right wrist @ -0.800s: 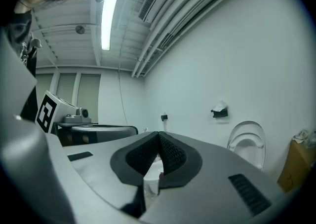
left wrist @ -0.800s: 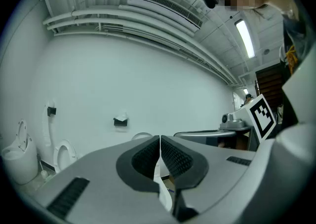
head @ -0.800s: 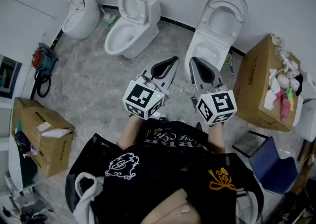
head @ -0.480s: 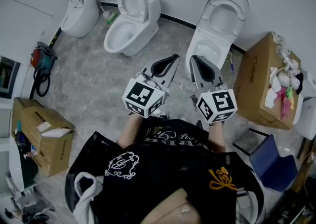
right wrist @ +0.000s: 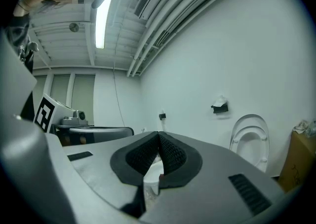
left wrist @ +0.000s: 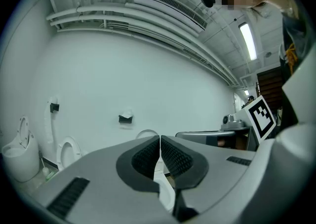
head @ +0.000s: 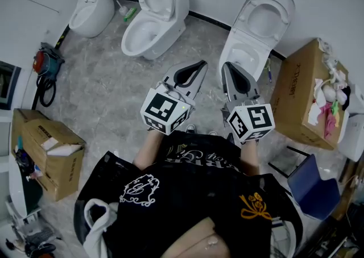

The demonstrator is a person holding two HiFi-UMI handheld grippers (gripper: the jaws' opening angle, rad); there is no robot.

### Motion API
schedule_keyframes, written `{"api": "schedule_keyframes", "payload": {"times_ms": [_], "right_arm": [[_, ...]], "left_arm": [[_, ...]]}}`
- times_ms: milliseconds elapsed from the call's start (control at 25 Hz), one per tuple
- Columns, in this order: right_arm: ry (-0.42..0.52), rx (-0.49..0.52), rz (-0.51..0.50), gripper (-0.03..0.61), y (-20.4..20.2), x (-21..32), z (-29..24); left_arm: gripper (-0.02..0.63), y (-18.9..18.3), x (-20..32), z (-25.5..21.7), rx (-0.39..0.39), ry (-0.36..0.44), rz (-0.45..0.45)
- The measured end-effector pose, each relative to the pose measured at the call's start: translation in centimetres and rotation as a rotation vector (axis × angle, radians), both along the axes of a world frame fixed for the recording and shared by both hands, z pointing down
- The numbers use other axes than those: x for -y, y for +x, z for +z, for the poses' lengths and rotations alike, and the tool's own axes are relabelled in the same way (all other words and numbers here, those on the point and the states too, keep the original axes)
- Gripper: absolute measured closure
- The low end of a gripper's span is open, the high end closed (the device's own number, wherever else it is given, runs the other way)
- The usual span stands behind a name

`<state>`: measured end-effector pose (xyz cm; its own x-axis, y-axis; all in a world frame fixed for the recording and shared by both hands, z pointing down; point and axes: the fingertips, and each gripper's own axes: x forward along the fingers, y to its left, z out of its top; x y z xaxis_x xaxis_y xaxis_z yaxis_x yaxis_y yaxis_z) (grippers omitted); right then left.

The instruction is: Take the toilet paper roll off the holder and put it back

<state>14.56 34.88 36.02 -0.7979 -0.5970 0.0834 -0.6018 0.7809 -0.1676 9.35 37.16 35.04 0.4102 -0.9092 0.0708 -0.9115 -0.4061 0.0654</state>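
— Where's the roll (right wrist: 220,100)?
— On its wall holder (right wrist: 220,108), well ahead of the left tongs (left wrist: 160,138) and right tongs (right wrist: 158,133), both closed and empty.
— Handling?
— Likely light and squashy: pinch its sides gently.

My left gripper (left wrist: 160,137) and right gripper (right wrist: 158,133) smooth matt grey plastic, my pads (left wrist: 146,158) black and finely ribbed, rubbery look, toilets (head: 170,17) glossy white ceramic, floor (head: 102,92) grey marbled stone look, slight sheen, boxes (head: 296,103) matt brown cardboard, wall (left wrist: 123,70) smooth matt white.
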Motion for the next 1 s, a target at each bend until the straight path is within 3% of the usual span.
{"api": "schedule_keyframes", "payload": {"times_ms": [600,840,1000], "right_arm": [[-0.077,-0.040,-0.025,0.563,-4.2,0.8,3.2],[-0.099,-0.038,-0.047,0.563,-5.4,4.2,4.2],[-0.115,-0.024,-0.064,0.563,-6.6,9.5,5.1]], "left_arm": [[0.591,-5.3,0.4,2.9,-0.047,-0.046,-0.044],[0.589,-6.5,3.4,3.8,-0.045,-0.066,-0.067],[0.590,-7.6,8.1,4.6,-0.033,-0.078,-0.085]]}}
